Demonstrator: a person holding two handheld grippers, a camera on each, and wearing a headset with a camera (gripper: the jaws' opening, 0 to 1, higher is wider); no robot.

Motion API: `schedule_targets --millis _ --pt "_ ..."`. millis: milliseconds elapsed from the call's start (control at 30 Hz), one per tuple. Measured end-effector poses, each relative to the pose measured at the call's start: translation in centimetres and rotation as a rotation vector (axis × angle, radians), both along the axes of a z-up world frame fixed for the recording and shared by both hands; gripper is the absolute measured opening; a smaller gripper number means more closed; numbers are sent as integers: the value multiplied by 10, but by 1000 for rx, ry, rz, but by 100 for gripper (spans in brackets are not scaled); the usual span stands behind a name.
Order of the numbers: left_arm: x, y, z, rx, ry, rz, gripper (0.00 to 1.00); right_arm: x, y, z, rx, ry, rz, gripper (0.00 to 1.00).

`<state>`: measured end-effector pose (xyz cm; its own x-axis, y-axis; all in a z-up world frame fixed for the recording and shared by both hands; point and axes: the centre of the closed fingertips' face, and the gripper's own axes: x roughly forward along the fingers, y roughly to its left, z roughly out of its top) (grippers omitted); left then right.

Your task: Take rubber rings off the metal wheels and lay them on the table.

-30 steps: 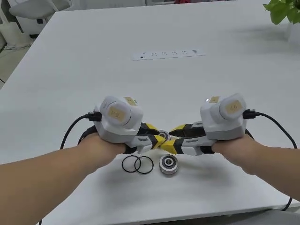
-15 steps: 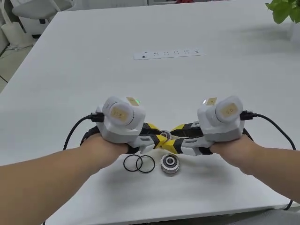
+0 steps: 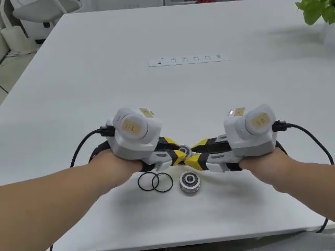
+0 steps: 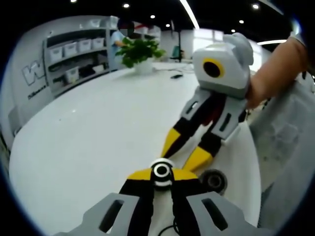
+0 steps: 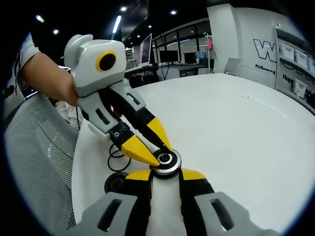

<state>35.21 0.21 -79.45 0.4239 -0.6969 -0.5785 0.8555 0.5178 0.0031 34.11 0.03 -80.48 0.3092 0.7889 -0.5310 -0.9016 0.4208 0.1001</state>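
Two claws meet tip to tip over a wide white table [image 3: 104,78], the largest thing here. The left claw [image 3: 176,153] comes in from the person's left and the right claw [image 3: 192,156] from the right. Each is gripped by a hand, and a black cable trails from its outer end.

In the left gripper view, the left claw's yellow tips are closed against the sides of a small metal held wheel [image 4: 161,170]. The right claw's two yellow tips slant down to the same spot from the far side. In the right gripper view, the right claw's tips are likewise pressed onto the held wheel [image 5: 166,161], and the left claw's jaws pinch its rim from the left. So both claws are clamped on this one wheel. I cannot tell whether either set of tips is on bare metal or on a rubber band.

A white power strip [image 3: 188,60] lies well beyond both claws, towards the far side of the table. A leafy plant [image 3: 315,10] stands far off, past the right claw.

A spare wheel [image 3: 189,181] lies flat on the table just on the person's side of the claw tips, below the right claw's jaws. Just beside it, under the left claw's jaws, two thin black rubber rings [image 3: 155,182] lie flat and overlap each other.
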Motion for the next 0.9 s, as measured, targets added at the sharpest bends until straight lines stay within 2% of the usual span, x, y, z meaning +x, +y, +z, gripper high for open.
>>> schedule_targets --millis 167,267,300,333,500,667,767,900 --pt "0 0 0 1 -1 3 13 -1 -4 -1 -11 0 9 11" --pt "0 0 0 -2 1 7 13 1 -7 -2 -15 0 3 1" --pt "0 0 0 -3 1 7 13 8 -10 -2 -26 -17 -33 0" --pt "0 0 0 -4 1 8 13 4 -7 -2 -18 -2 -6 0" --pt "0 1 0 -4 0 5 13 4 -8 -2 -6 15 -10 0" --pt "-1 1 0 -6 2 0 13 6 -12 -1 -7 0 -13 14" --pt "-1 1 0 -6 1 0 13 3 -7 2 23 7 2 24" --pt "-2 1 0 -5 2 -1 13 -5 6 -1 14 3 38 26"
